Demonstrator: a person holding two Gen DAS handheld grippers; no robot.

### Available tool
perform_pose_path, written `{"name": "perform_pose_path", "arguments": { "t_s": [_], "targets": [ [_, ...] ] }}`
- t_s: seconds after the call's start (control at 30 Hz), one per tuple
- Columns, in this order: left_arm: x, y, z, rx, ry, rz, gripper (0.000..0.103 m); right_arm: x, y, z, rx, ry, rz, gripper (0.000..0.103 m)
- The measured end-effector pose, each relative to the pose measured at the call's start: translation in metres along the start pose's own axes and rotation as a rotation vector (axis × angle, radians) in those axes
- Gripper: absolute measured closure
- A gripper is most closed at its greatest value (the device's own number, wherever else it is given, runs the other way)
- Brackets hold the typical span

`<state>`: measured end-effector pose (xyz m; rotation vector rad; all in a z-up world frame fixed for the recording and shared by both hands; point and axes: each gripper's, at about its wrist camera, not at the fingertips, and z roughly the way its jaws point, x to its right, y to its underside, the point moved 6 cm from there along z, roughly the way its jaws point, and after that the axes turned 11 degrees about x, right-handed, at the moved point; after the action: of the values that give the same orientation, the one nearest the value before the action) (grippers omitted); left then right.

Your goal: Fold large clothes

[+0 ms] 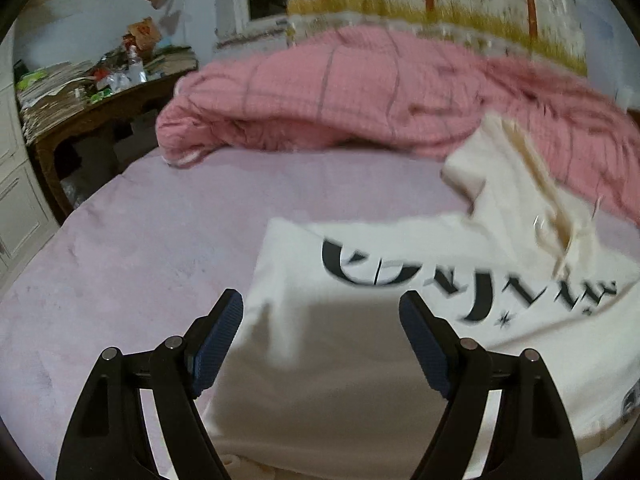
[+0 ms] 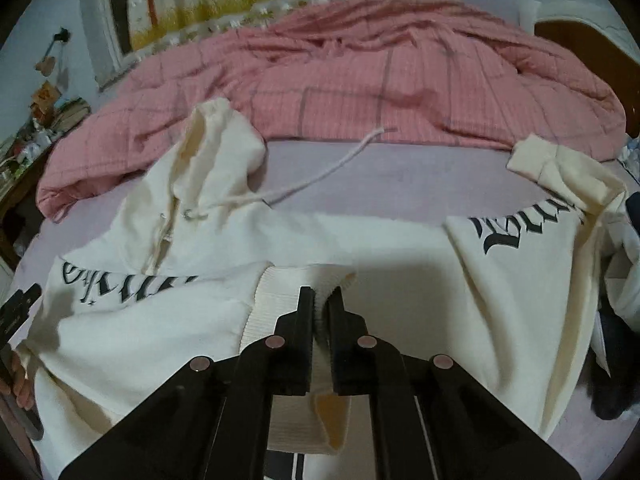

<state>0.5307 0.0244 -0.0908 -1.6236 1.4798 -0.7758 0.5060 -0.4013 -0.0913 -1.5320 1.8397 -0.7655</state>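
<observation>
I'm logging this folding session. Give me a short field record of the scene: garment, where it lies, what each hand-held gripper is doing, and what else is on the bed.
garment: cream hoodie with black lettering
surface: pink bedsheet, hoodie spread flat
hood: lying toward the pink quilt, drawstring trailing loose
left hand-held gripper: open, above the hoodie, holding nothing
right hand-held gripper: shut on the ribbed cuff
</observation>
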Motion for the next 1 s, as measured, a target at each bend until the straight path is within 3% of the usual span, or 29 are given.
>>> {"name": "perform_pose_path", "arguments": {
  "t_s": [0.07, 0.13, 0.17, 0.2, 0.33, 0.4, 0.57, 0.63, 0.7, 0.87, 1.0],
  "targets": [
    [0.005, 0.011, 0.012, -0.056, 0.01, 0.021, 0.023, 0.006, 0.023, 0.022, -0.093, 0.022, 0.006, 0.096],
    [0.01, 0.019, 0.021, -0.12, 0.06, 0.02, 0.024, 0.012, 0.03, 0.021, -0.071, 0.009, 0.041, 0.092],
    [0.01, 0.018, 0.021, -0.118, 0.072, 0.015, 0.024, 0.017, 0.028, 0.016, -0.059, 0.022, 0.062, 0.085],
    [0.011, 0.014, 0.015, -0.091, 0.081, 0.01, 0.024, 0.021, 0.025, 0.009, -0.045, 0.043, 0.07, 0.075],
    [0.017, -0.018, -0.031, 0.093, 0.112, 0.027, 0.024, 0.029, 0.002, -0.038, 0.093, 0.016, 0.061, 0.061],
    [0.025, -0.038, -0.069, 0.212, 0.141, 0.024, 0.024, 0.031, -0.012, -0.064, 0.181, -0.01, 0.083, 0.04],
    [0.044, -0.074, -0.159, 0.411, 0.164, 0.031, 0.024, 0.026, -0.036, -0.102, 0.263, -0.036, 0.04, 0.04],
    [0.055, -0.088, -0.185, 0.442, 0.184, 0.012, 0.022, 0.028, -0.044, -0.118, 0.315, 0.009, -0.024, 0.036],
    [0.075, -0.104, -0.203, 0.444, 0.252, -0.007, 0.02, 0.031, -0.05, -0.132, 0.347, 0.033, -0.058, 0.03],
    [0.123, -0.137, -0.226, 0.486, 0.264, 0.043, 0.018, 0.049, -0.06, -0.163, 0.38, -0.07, 0.035, 0.025],
    [0.128, -0.132, -0.225, 0.48, 0.265, -0.092, 0.007, 0.061, -0.065, -0.185, 0.433, -0.032, 0.006, 0.019]
  ]
}}
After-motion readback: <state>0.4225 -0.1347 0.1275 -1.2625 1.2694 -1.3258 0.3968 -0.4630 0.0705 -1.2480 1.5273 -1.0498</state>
